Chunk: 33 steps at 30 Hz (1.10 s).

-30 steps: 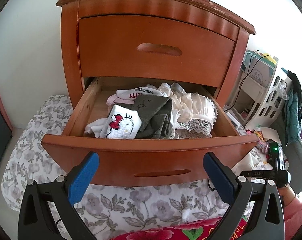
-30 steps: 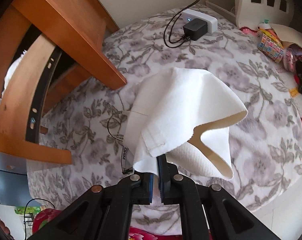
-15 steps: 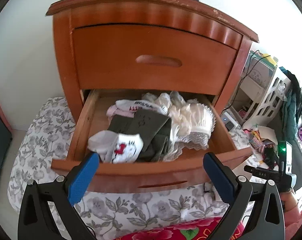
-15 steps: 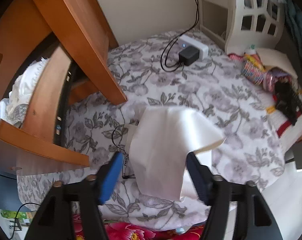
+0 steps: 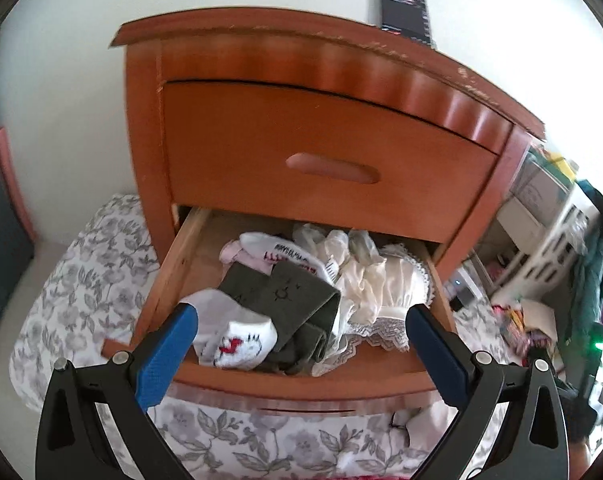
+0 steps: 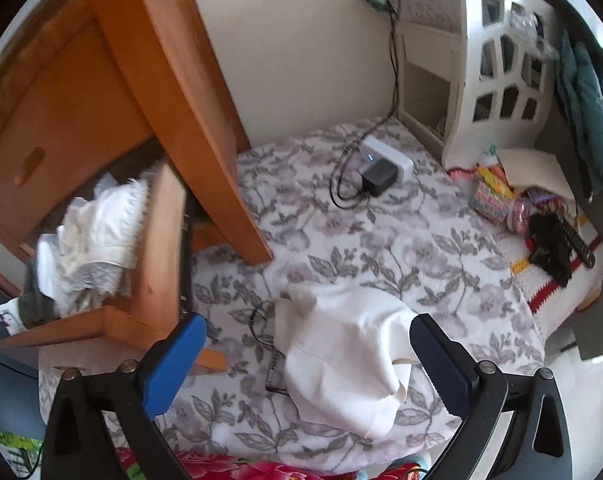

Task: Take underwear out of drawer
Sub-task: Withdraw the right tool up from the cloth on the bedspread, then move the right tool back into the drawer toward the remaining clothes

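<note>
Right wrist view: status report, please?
Right gripper open, just released, nothing between fingers. White underwear lies on the floral blanket. Left gripper open over the open drawer. Nothing blocking.

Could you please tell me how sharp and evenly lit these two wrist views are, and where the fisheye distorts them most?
Left wrist view: the nightstand bows outward, its drawer front is softly blurred, and the right edge is washed out by bright light. Right wrist view: the nightstand leans and smears at the left, the white garment on the floral cover is fairly sharp, and the lower right corner glares.
</note>
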Each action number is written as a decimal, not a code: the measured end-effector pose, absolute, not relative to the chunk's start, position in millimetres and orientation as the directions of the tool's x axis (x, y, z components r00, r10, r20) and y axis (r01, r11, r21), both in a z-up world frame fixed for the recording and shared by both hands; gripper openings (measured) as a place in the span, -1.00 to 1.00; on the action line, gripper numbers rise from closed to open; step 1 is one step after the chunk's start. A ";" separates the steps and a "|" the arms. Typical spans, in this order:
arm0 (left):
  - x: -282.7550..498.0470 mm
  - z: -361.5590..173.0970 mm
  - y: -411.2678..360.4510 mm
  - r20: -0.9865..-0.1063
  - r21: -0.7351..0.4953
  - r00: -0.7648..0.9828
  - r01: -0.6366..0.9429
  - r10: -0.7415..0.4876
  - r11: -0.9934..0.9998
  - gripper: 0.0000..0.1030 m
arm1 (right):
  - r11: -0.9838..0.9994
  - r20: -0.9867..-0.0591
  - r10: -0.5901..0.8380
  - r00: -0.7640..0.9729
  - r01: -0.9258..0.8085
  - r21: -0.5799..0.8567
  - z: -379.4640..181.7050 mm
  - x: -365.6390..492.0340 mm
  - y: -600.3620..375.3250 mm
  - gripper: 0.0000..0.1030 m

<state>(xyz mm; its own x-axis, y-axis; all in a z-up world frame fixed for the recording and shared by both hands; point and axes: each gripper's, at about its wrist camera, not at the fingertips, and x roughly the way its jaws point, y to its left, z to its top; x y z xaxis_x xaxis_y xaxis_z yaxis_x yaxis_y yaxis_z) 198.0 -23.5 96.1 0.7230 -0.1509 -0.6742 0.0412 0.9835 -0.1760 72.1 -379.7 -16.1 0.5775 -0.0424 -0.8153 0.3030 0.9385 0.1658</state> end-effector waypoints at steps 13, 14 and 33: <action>171.5 91.4 -2.7 -0.537 -0.249 0.826 0.041 -0.173 0.968 1.00 | 0.973 -0.669 -0.098 0.737 0.213 0.093 31.0 56.9 -342.9 1.00; 171.0 92.0 -1.5 -0.532 -0.246 0.829 0.043 -0.172 0.968 1.00 | 0.974 -0.670 -0.097 0.736 0.207 0.086 33.3 57.4 -339.3 1.00; 163.8 91.7 29.4 -0.503 -0.268 0.845 0.046 -0.181 0.962 1.00 | 1.000 -0.621 -0.020 0.784 0.021 -0.006 81.1 89.8 -233.1 1.00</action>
<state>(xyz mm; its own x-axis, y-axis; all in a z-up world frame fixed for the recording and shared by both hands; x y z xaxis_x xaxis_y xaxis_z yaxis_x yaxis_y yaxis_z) 163.8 29.4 91.7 0.8454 -0.1809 -0.5025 0.0464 0.9622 -0.2683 89.8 -233.1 81.1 0.7838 -0.0204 -0.6206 0.0209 0.9998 -0.0065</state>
